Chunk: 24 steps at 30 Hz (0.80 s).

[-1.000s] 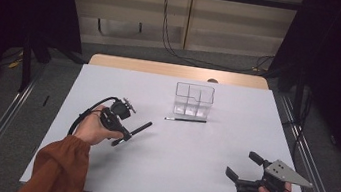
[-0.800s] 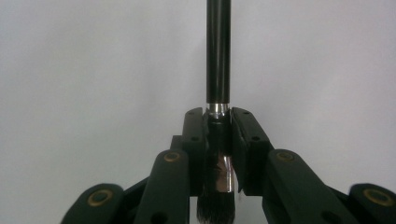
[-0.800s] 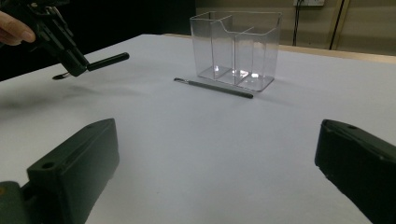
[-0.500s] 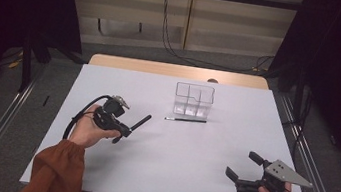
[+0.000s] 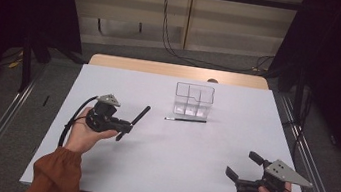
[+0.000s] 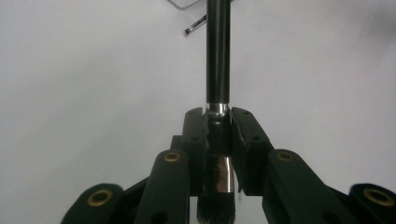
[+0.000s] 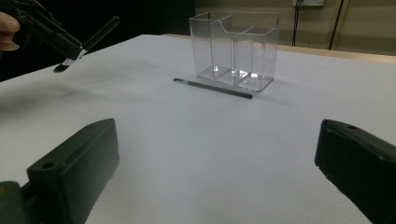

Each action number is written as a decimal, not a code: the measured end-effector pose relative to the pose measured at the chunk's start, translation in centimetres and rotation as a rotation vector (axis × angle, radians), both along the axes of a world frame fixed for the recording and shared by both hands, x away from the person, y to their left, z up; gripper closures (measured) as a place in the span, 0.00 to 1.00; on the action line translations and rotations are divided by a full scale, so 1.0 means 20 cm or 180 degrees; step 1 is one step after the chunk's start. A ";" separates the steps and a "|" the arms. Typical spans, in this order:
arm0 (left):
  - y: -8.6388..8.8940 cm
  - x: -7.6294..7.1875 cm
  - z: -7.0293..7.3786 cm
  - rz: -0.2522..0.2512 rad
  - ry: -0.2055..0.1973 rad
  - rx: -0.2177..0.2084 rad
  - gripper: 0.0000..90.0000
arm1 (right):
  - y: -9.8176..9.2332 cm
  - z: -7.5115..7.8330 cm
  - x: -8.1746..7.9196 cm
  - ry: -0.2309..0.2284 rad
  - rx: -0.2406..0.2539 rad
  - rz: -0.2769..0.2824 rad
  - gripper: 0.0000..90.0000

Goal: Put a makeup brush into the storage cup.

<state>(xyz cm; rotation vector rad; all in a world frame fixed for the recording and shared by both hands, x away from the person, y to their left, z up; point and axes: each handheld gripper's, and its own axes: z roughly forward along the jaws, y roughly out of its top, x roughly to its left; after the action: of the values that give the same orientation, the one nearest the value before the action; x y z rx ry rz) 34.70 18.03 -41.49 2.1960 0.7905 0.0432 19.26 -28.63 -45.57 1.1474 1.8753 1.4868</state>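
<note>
A: What does the left gripper (image 5: 120, 130) have?

B: A black brush (image 5: 133, 122), clamped tight at its metal collar. The bristles point back toward the hand and the long handle sticks out ahead, tilted up off the desk (image 5: 111, 178). It hangs over the desk's left half, about midway between the near and far edges.

A: And the right gripper (image 5: 242, 165)?

B: It sits by the near right corner, low over the desk, jaws spread wide with nothing between them.

A: What else is on the desk?

B: A clear box (image 5: 193, 99) with compartments stands near the middle of the far edge. Just in front of it, on the near side, a thin dark pen (image 5: 185, 120) lies flat, parallel to that edge. I cannot tell whether pen and box touch.

A: Is anything between the brush and the box?

B: Only bare white desk. The handle tip points toward the box, with the pen's end lying close to that line. Beyond the far edge there is a wall with hanging cables (image 5: 167, 30).
</note>
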 end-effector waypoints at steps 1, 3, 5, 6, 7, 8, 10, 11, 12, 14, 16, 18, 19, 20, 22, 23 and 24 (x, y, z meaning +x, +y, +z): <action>0.00 0.00 0.00 0.0022 -0.0020 -0.0016 0.85 | 0.00 0.00 0.00 0.0000 0.0000 0.0002 0.00; -0.01 -0.01 0.00 0.0007 -0.0072 -0.0042 0.85 | 0.00 0.00 0.00 -0.0003 -0.0001 0.0002 0.00; -0.01 -0.02 0.00 -0.0009 -0.0100 -0.0098 0.85 | 0.00 0.00 0.00 -0.0001 -0.0001 0.0004 0.00; -0.02 -0.03 0.00 -0.0010 -0.0132 -0.0115 0.85 | 0.00 0.00 0.00 -0.0003 0.0002 0.0004 0.00; -0.02 -0.03 0.00 -0.0031 -0.0134 -0.0128 0.85 | 0.00 0.00 0.00 -0.0003 0.0008 0.0003 0.00; -0.02 -0.03 0.00 -0.0036 -0.0149 -0.0135 0.85 | 0.00 0.00 0.00 -0.0002 0.0008 0.0004 0.00; -0.03 -0.04 0.01 -0.0057 -0.0158 -0.0163 0.85 | 0.00 0.00 0.00 -0.0004 0.0007 0.0006 0.00; -0.03 -0.04 0.01 -0.0065 -0.0165 -0.0170 0.85 | 0.00 0.00 0.00 -0.0006 0.0008 0.0008 0.00; -0.03 -0.04 0.01 -0.0078 -0.0164 -0.0179 0.85 | 0.00 0.00 0.00 -0.0009 0.0009 0.0010 0.00; -0.04 -0.04 0.01 -0.0101 -0.0183 -0.0217 0.85 | 0.00 0.00 0.00 -0.0010 0.0007 0.0014 0.00; -0.05 -0.05 0.02 -0.0131 -0.0187 -0.0285 0.85 | 0.00 0.00 0.00 -0.0012 0.0007 0.0017 0.00; -0.06 -0.05 0.02 -0.0175 -0.0194 -0.0305 0.85 | 0.00 0.00 0.00 -0.0005 -0.0005 0.0027 0.00; -0.06 -0.06 0.02 -0.0194 -0.0190 -0.0320 0.85 | 0.00 0.00 0.00 -0.0006 -0.0003 0.0031 0.00; -0.07 -0.06 0.02 -0.0218 -0.0199 -0.0335 0.85 | 0.01 0.00 0.00 -0.0010 -0.0002 0.0033 0.00; -0.08 -0.07 0.03 -0.0263 -0.0205 -0.0338 0.85 | 0.01 0.00 0.00 -0.0009 -0.0002 0.0034 0.00; -0.09 -0.07 0.03 -0.0287 -0.0200 -0.0351 0.85 | 0.01 0.00 0.00 -0.0011 -0.0003 0.0037 0.00; -0.10 -0.07 0.03 -0.0307 -0.0205 -0.0353 0.85 | 0.01 0.00 0.00 -0.0007 0.0005 0.0032 0.00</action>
<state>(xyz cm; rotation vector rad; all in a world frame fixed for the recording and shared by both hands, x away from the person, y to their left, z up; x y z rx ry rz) 33.24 16.13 -40.90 2.1139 0.6356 0.0212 19.29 -28.49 -45.54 1.1381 1.8813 1.4945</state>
